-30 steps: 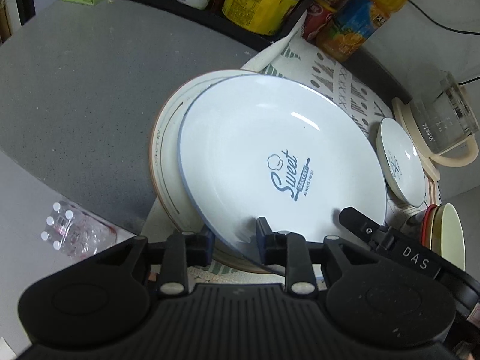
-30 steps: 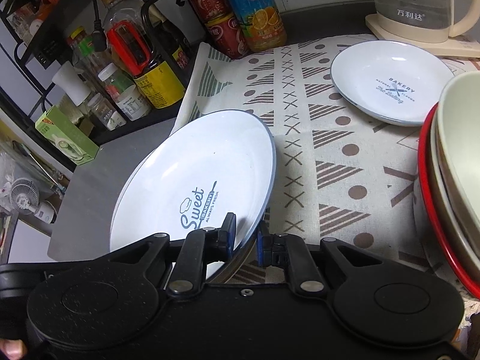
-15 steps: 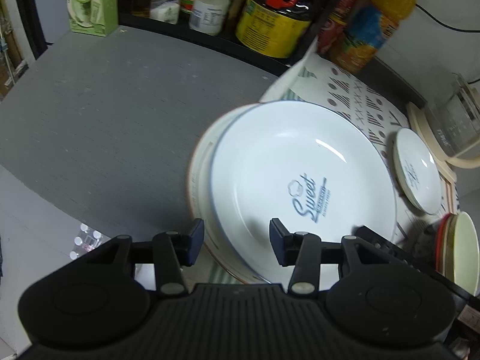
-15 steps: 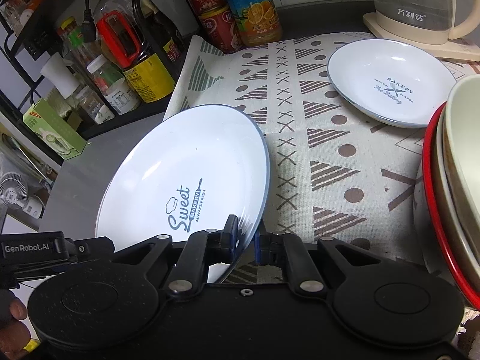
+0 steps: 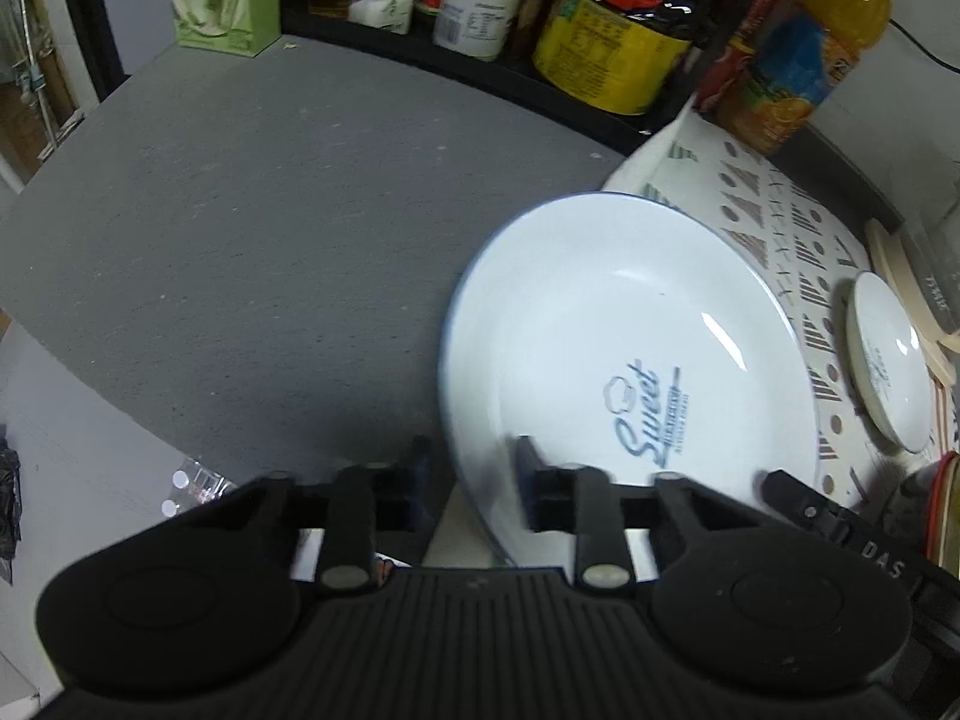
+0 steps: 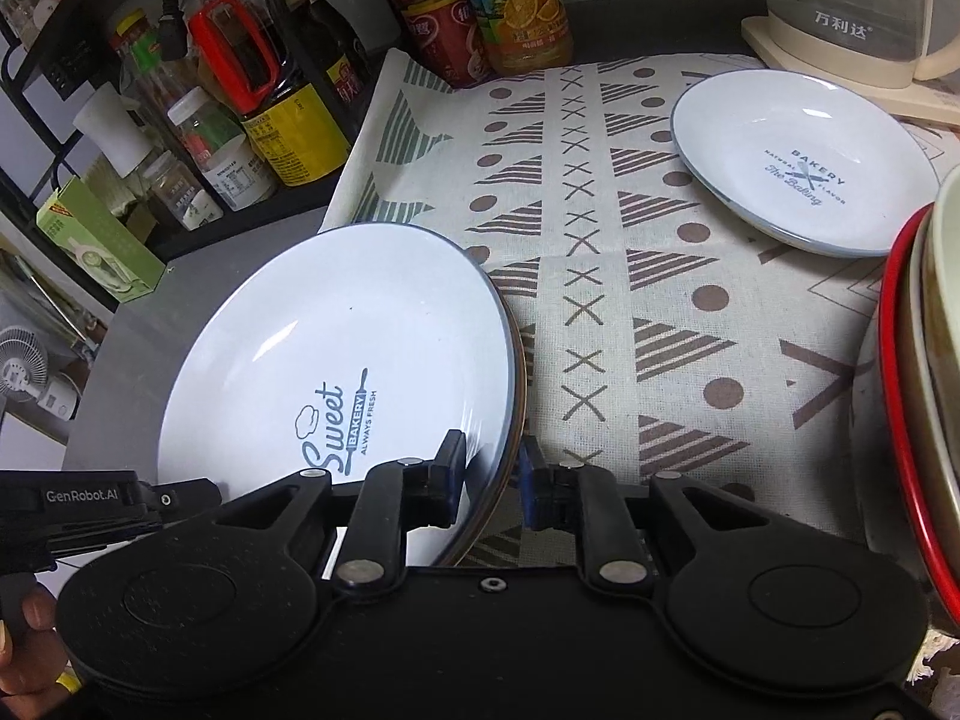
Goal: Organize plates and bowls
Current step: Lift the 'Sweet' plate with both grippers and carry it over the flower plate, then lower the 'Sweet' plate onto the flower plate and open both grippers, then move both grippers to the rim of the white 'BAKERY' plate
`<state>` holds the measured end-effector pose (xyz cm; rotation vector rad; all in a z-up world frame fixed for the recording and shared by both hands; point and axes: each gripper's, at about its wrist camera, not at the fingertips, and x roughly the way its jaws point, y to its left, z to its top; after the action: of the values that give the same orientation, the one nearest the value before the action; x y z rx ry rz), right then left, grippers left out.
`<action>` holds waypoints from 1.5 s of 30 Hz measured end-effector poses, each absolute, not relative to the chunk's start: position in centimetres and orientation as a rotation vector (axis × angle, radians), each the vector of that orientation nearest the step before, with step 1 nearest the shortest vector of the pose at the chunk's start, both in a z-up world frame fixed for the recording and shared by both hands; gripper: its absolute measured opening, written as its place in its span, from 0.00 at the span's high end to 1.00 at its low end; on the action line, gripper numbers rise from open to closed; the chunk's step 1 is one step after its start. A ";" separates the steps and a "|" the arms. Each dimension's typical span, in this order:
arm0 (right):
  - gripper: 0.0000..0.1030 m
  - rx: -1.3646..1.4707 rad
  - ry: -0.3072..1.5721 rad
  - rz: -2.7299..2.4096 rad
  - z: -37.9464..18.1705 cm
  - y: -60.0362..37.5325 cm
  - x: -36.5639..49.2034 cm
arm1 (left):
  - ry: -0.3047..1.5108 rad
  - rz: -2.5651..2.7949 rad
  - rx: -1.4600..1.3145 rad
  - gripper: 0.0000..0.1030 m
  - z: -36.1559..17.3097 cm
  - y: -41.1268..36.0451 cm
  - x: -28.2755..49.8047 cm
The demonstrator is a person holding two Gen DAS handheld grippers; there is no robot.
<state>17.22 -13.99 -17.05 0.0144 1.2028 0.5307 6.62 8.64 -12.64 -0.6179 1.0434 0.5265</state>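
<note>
While my right tongs [image 6: 489, 471] straddle the rim of the white blue-rimmed "Sweet Bakery" plate [image 6: 336, 354], jaws narrowly parted, my left tongs [image 5: 474, 474] gape wide around its opposite rim.

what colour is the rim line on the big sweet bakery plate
A thin blue line around the white big plate, clearest in the right wrist view.

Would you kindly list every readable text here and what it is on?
"Sweet BAKERY ALWAYS FRESH": large plate.
"BAKERY NATURAL FLAVOR The Baking": small plate.
"万利达": kettle.
"GenRobot.AI": left gripper, seen from the right.
"DAS": right gripper, seen from the left.
Bottle and can labels: too blurred.
</note>
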 end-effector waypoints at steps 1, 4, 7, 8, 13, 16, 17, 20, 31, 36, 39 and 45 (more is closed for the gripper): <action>0.82 0.018 1.206 0.531 -17.1 -14.1 17.3 | 1.038 0.515 -0.634 0.84 -12.7 8.8 6.5; 0.78 0.028 1.197 0.525 -16.7 -14.3 17.3 | 1.046 0.509 -0.635 0.85 -12.6 8.9 6.7; 0.68 0.047 1.172 0.549 -15.7 -14.7 17.1 | 1.072 0.511 -0.622 0.84 -12.3 8.9 7.2; 0.59 0.050 1.162 0.550 -15.3 -14.9 17.1 | 1.072 0.512 -0.613 0.81 -11.9 8.9 7.3; 0.42 0.074 1.113 0.552 -13.4 -15.5 17.5 | 1.072 0.497 -0.581 0.64 -10.3 9.1 8.3; 0.24 0.079 1.078 0.545 -12.3 -15.8 17.7 | 1.044 0.484 -0.563 0.48 -9.0 8.9 9.0; 0.21 0.083 1.062 0.544 -11.8 -16.0 17.9 | 1.039 0.480 -0.550 0.41 -8.6 8.9 9.3; 0.15 0.096 1.027 0.531 -10.4 -16.3 18.5 | 1.014 0.449 -0.525 0.35 -7.4 8.7 10.1; 0.04 0.147 0.929 0.419 -7.6 -16.7 21.4 | 0.969 0.311 -0.478 0.25 -4.9 8.4 14.6; 0.00 0.183 0.909 0.340 -7.5 -17.3 22.1 | 0.983 0.234 -0.462 0.17 -4.5 8.6 16.7; 0.00 0.188 0.899 0.297 -6.9 -17.6 22.2 | 0.990 0.192 -0.429 0.16 -4.5 8.6 18.0; 0.00 0.200 0.887 0.211 -6.1 -19.3 22.3 | 1.003 0.108 -0.384 0.16 -4.5 7.9 20.2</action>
<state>22.29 -19.29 -6.15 0.2001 0.8874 0.2114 20.17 7.90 -4.47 -0.3842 1.0029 0.1083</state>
